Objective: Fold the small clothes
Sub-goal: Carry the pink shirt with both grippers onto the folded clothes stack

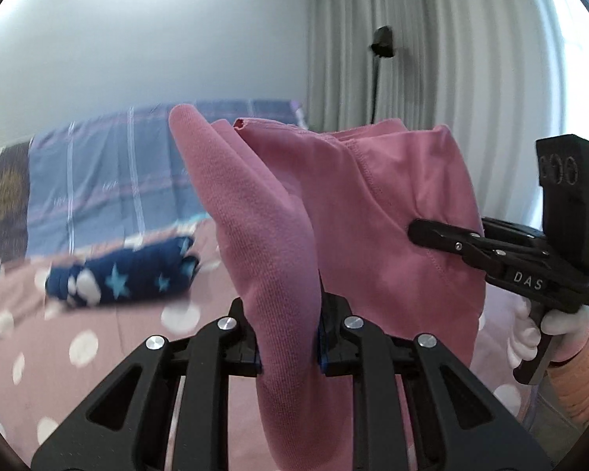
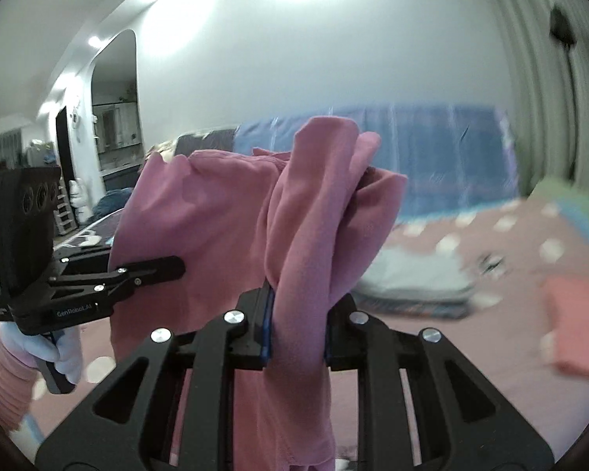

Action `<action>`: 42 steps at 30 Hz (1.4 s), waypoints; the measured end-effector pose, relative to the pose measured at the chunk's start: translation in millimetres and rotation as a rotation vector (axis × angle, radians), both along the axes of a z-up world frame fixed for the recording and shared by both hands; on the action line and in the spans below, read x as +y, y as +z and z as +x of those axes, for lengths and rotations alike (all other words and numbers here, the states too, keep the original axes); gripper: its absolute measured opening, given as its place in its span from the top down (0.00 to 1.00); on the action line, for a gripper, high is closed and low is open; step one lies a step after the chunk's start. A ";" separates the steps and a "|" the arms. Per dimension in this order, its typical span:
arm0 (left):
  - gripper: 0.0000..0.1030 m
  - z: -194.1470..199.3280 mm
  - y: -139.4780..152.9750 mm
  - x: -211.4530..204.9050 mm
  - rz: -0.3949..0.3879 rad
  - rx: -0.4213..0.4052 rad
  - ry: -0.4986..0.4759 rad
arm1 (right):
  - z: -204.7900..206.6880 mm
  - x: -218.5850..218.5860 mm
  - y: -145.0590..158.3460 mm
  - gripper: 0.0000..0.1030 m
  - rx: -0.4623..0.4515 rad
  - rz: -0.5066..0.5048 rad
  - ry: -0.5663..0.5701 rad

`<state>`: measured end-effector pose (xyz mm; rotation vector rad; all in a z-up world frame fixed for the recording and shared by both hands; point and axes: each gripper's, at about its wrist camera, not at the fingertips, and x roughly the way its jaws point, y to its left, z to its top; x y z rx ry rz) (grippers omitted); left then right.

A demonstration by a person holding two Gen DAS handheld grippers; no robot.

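Note:
A pink garment [image 1: 333, 212] hangs in the air between both grippers, above the pink dotted bed cover. My left gripper [image 1: 288, 337] is shut on one bunched edge of it. My right gripper [image 2: 296, 325] is shut on the other bunched edge of the pink garment [image 2: 314, 216]. Each gripper shows in the other's view: the right one [image 1: 424, 231] at the right side of the cloth, the left one [image 2: 169, 267] at the left side. Gloved hands hold both handles.
A dark blue star-patterned bundle [image 1: 125, 274] lies on the pink dotted bed cover [image 1: 98, 345]. A grey folded pile [image 2: 416, 278] and a red folded piece [image 2: 577, 325] lie on the bed at the right. A blue checked blanket [image 1: 110, 180] lies at the back.

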<state>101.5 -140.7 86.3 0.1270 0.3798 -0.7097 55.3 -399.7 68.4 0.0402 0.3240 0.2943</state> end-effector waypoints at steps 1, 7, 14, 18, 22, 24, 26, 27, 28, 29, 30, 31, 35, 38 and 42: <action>0.81 -3.2 5.7 -7.1 0.003 -0.017 -0.010 | -9.1 -4.8 8.4 0.82 -0.029 -0.023 -0.033; 0.81 -4.6 29.5 -48.8 0.024 -0.087 -0.049 | -25.1 -31.9 28.5 0.82 -0.095 -0.040 -0.125; 0.81 22.4 41.9 -90.4 0.059 -0.122 -0.053 | 1.1 -62.7 40.1 0.82 -0.118 -0.050 -0.180; 0.81 50.2 46.2 -111.2 0.092 -0.143 -0.038 | 31.1 -75.0 43.1 0.82 -0.123 -0.072 -0.210; 0.81 75.9 46.9 -127.6 0.109 -0.165 -0.013 | 61.6 -85.8 44.3 0.82 -0.131 -0.087 -0.240; 0.81 89.4 47.6 -135.9 0.121 -0.177 -0.007 | 77.0 -89.2 44.7 0.82 -0.136 -0.101 -0.254; 0.81 107.5 49.9 -144.7 0.132 -0.181 -0.004 | 99.5 -95.6 44.9 0.82 -0.132 -0.112 -0.270; 0.81 116.9 51.1 -148.8 0.134 -0.178 -0.001 | 111.4 -98.8 45.4 0.82 -0.126 -0.113 -0.278; 0.81 123.7 51.7 -151.5 0.135 -0.174 0.002 | 121.0 -100.3 45.6 0.82 -0.119 -0.115 -0.285; 0.81 134.6 52.4 -156.2 0.137 -0.171 0.009 | 129.6 -101.9 45.3 0.82 -0.112 -0.121 -0.291; 0.81 142.3 52.6 -160.1 0.141 -0.171 0.015 | 144.7 -104.3 44.7 0.82 -0.102 -0.136 -0.304; 0.80 150.3 52.6 -164.0 0.146 -0.171 0.023 | 153.7 -104.0 44.5 0.82 -0.097 -0.144 -0.313; 0.80 189.8 45.7 -184.8 0.182 -0.164 0.067 | 201.1 -109.4 37.8 0.82 -0.081 -0.185 -0.351; 0.80 222.0 36.0 -199.2 0.195 -0.140 0.100 | 238.5 -115.9 27.8 0.82 -0.058 -0.199 -0.377; 0.64 272.4 0.4 -211.0 0.238 -0.120 0.171 | 305.4 -131.0 -7.9 0.75 0.042 -0.202 -0.392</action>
